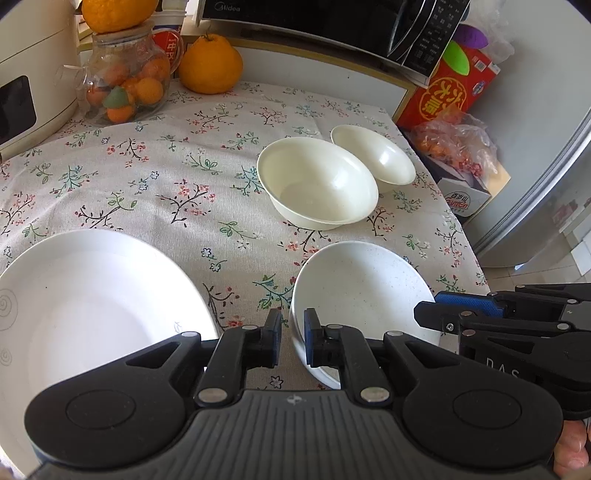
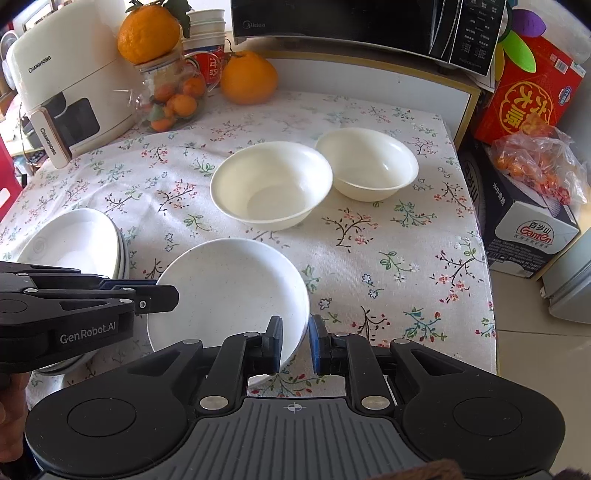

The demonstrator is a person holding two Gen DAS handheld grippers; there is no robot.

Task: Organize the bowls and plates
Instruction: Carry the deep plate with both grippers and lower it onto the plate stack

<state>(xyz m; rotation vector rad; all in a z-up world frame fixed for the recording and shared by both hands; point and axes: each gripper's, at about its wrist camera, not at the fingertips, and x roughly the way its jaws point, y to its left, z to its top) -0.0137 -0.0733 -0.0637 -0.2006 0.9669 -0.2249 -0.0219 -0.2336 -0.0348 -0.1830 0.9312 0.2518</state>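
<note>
A white speckled shallow plate (image 1: 362, 288) (image 2: 229, 291) is held over the flowered tablecloth by both grippers. My left gripper (image 1: 293, 326) is shut on its left rim and shows in the right wrist view as a black arm (image 2: 162, 293). My right gripper (image 2: 295, 334) is shut on the plate's near right rim and comes in from the right in the left wrist view (image 1: 430, 314). A stack of larger white plates (image 1: 92, 295) (image 2: 74, 243) lies to the left. Behind stand a large cream bowl (image 1: 317, 184) (image 2: 269, 184) and a smaller cream bowl (image 1: 373, 155) (image 2: 369, 162), side by side.
A white air fryer (image 2: 62, 92), a glass jar of small oranges (image 2: 170, 99) and a big orange (image 2: 249, 77) line the back left, under a black microwave (image 2: 369, 22). The table's right edge (image 2: 487, 258) drops to boxes (image 2: 524, 229) and a bag on the floor.
</note>
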